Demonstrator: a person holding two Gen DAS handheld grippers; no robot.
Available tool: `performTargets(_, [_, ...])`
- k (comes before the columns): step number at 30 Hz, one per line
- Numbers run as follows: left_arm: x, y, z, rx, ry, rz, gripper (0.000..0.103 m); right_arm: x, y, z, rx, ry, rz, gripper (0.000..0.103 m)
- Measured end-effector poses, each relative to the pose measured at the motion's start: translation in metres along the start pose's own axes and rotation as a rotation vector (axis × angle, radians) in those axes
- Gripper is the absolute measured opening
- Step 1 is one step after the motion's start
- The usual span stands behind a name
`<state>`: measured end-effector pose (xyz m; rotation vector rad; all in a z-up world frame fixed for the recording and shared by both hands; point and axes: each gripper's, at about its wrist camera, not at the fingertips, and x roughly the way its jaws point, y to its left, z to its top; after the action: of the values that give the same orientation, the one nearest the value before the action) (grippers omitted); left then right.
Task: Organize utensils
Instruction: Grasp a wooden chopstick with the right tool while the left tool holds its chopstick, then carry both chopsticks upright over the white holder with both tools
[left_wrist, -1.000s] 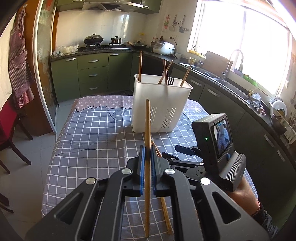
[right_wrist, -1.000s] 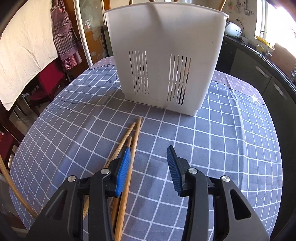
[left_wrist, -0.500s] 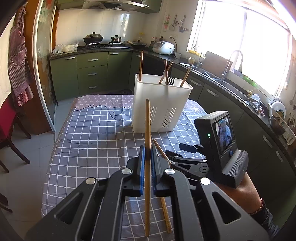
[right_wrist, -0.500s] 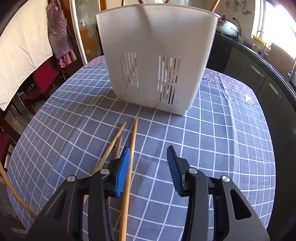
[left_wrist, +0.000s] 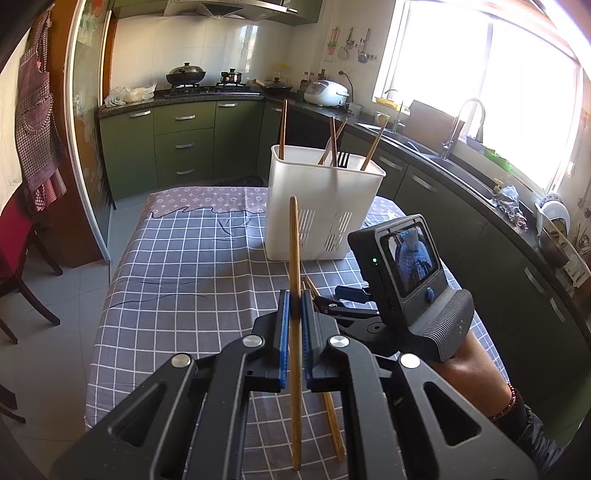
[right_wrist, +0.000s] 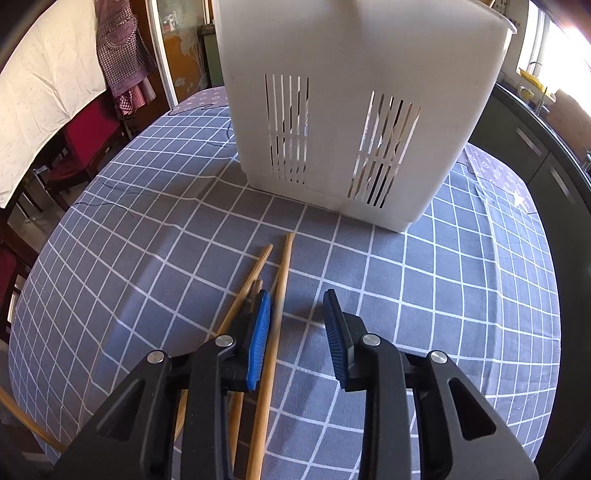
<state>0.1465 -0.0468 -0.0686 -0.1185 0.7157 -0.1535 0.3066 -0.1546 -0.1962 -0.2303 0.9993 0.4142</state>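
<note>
A kitchen table covered with a grey-blue checked tablecloth (left_wrist: 177, 266) filled the lower part of both views. In the left wrist view, the left gripper (left_wrist: 294, 325) was closed tight on a single wooden chopstick (left_wrist: 294, 258), which stood nearly upright between the blue pads (left_wrist: 282, 339), its top end reaching in front of a white plastic utensil holder (left_wrist: 325, 206). That holder stood farther back on the table, with slotted vents low on its wall, and several wooden chopsticks (left_wrist: 332, 142) and a dark fork (left_wrist: 342, 158) stuck up out of it. To the right, the right gripper (left_wrist: 325, 302) sat low over the cloth with its small camera screen (left_wrist: 408, 258) facing back, held by a person's hand (left_wrist: 469, 369). More loose chopsticks (left_wrist: 332, 417) lay on the cloth beneath the two tools. In the right wrist view, the right gripper (right_wrist: 297, 325) was spread wide, holding nothing, its blue fingers (right_wrist: 260, 339) just above the table. A loose chopstick (right_wrist: 275, 325) lay lengthwise between the fingers, close beside the left one, and two more (right_wrist: 247, 284) lay just outside that finger. All pointed toward the white holder (right_wrist: 354, 110), which stood near, just beyond their tips. Green kitchen cabinets (left_wrist: 184, 144) and a bright window (left_wrist: 480, 92) lined the room behind.
</note>
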Motion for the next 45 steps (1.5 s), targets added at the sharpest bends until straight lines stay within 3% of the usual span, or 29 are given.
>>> performTargets(2, [0.001, 0.0, 0.0, -0.001, 0.002, 0.0, 0.006, 0.001, -0.003, 0.002, 0.01, 0.001, 0.025, 0.024])
performTargets(4, [0.001, 0.001, -0.001, -0.001, 0.003, -0.002, 0.006, 0.0, -0.006, 0.001, 0.011, 0.001, 0.034, 0.012])
performTargets(9, [0.001, 0.0, -0.001, 0.0, 0.003, -0.001, 0.006, -0.004, -0.015, -0.003, 0.04, 0.007, 0.079, 0.006])
performTargets(14, [0.003, -0.002, 0.0, 0.006, 0.007, 0.002, 0.006, -0.03, -0.029, -0.009, 0.091, -0.065, 0.123, 0.006])
performTargets(28, [-0.005, -0.017, 0.006, 0.054, -0.025, -0.006, 0.006, -0.177, -0.058, -0.025, 0.149, -0.424, 0.161, 0.006])
performTargets(34, [-0.006, -0.021, 0.007, 0.068, -0.034, -0.005, 0.006, -0.202, -0.049, -0.035, 0.129, -0.464, 0.151, 0.006])
performTargets(45, [-0.019, -0.023, 0.012, 0.091, -0.059, -0.005, 0.006, -0.211, -0.044, -0.046, 0.124, -0.478, 0.148, 0.006])
